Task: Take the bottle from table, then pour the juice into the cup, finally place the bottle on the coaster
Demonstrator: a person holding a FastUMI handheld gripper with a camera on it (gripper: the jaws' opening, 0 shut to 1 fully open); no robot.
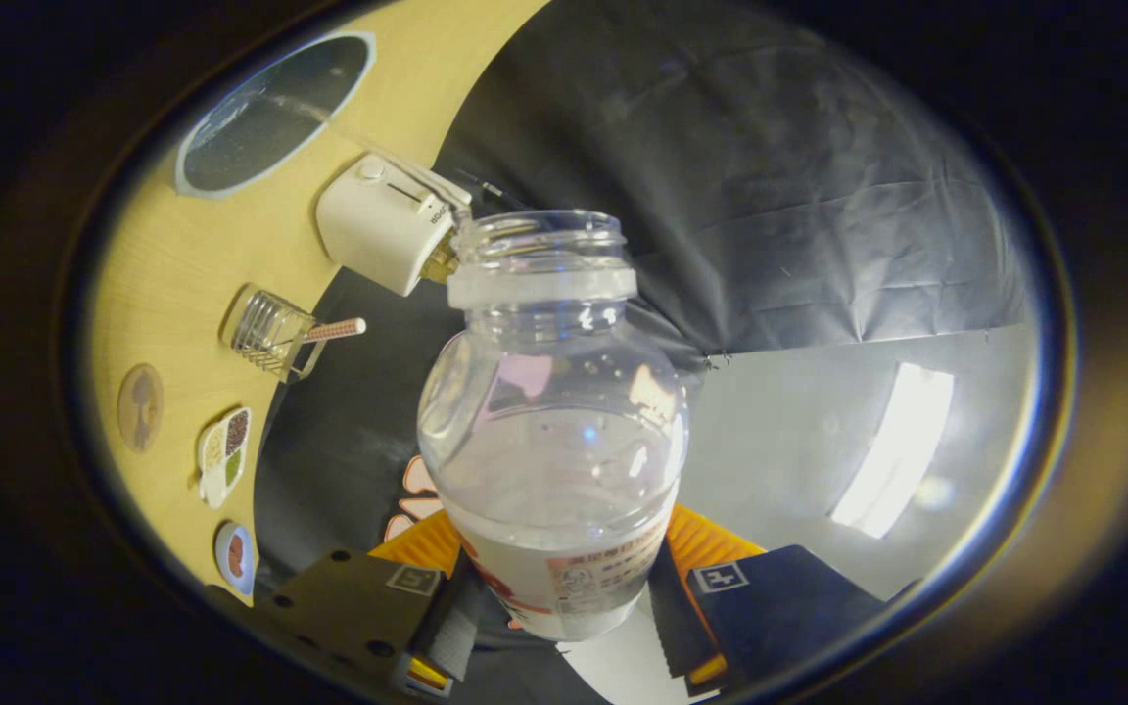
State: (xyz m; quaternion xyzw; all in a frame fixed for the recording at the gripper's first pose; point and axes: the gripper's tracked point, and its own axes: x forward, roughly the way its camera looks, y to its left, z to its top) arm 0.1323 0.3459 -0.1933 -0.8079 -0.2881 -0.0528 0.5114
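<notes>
Gripper [564, 597] fingers clamp the uncapped bottle [554, 431] at its labelled base. Glass cup [272, 333] lies at ten o'clock, well apart from it.

bottle [552, 431] label: print too small to read

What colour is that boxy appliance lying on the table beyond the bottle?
White, in the gripper view: the toaster past the bottle the tool grips.
</notes>
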